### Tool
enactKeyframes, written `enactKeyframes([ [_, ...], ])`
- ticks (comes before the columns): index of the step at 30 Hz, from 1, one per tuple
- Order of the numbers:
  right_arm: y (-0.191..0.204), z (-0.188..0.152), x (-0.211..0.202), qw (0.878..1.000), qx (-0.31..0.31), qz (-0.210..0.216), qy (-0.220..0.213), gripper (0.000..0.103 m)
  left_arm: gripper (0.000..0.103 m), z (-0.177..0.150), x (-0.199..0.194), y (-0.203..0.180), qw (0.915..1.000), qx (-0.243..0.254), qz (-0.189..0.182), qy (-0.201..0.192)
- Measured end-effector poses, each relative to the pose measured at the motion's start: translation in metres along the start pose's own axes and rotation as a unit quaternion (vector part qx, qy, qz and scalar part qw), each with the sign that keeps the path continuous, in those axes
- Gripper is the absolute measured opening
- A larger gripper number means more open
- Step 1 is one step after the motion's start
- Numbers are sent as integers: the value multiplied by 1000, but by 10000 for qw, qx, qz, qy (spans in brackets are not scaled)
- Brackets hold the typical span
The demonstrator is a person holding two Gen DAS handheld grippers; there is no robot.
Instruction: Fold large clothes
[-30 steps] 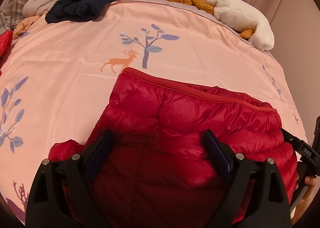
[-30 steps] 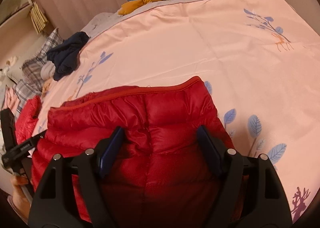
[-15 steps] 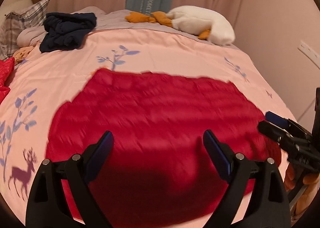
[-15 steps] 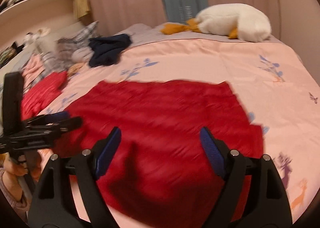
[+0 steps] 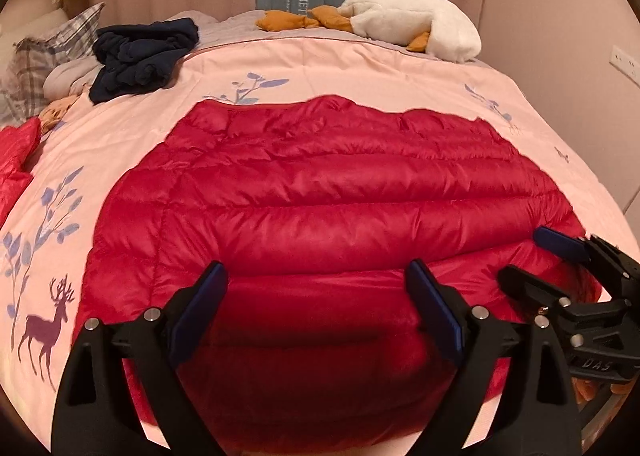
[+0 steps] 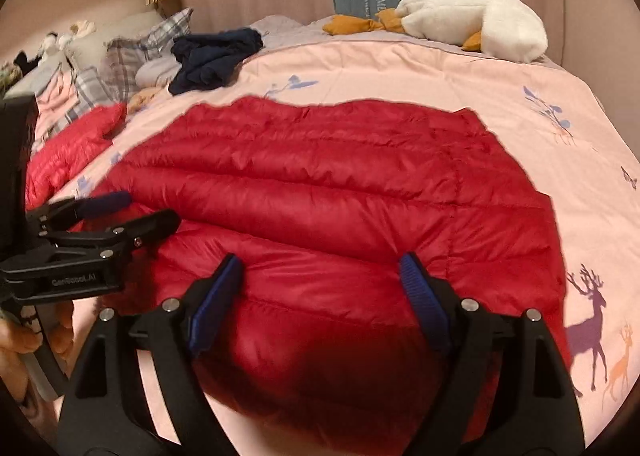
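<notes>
Both grippers, left (image 5: 316,308) and right (image 6: 320,292), had drawn back and stood released, nothing between their jaws. Beyond them the red jacket (image 5: 320,192), bunched a second before, lay spread flat on the bedspread (image 5: 360,68), ready for folding.

- The left gripper (image 5: 316,310) is matte black plastic, with two thick arms that spread into a wide fork.
- Each of its fingers (image 5: 196,316) carries a flat dark-blue pad on the inner face.
- Round silver screw heads sit at the joints of both arms.
- The right gripper (image 6: 320,302) has the same build: black arms, silver screws, and blue pads with fine ribs.
- In the right wrist view, white lettering marks the side of the left gripper's black body.
- In the left wrist view, the right gripper's body bears pale letters.
- The person's hand (image 6: 24,340) shows bare fingers wrapped round a pale grey handle; no sleeve is visible.
</notes>
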State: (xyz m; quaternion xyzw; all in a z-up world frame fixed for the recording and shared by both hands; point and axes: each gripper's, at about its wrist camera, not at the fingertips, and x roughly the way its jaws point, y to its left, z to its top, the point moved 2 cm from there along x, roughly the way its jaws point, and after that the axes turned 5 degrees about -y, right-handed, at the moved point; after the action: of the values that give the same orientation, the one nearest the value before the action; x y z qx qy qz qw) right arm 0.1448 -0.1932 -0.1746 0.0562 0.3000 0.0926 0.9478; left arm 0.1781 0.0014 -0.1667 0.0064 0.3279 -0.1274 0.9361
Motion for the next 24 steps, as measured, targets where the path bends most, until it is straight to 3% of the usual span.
enactKeyframes([
  [5,-21,-5,-28,9994,242,-192,-164,82,92,-4,-22,17,9995,-127,269,-45],
  [9,-39,-17,-25,9984,362,-440,-5,82,92,-13,-29,34,9990,-184,402,19],
  [17,-48,-23,-9,9972,571,-448,178,82,92,-24,-16,44,9988,-316,303,227],
  [24,-57,-21,-39,9960,719,-526,-58,79,92,-28,-36,51,9985,-371,387,146],
])
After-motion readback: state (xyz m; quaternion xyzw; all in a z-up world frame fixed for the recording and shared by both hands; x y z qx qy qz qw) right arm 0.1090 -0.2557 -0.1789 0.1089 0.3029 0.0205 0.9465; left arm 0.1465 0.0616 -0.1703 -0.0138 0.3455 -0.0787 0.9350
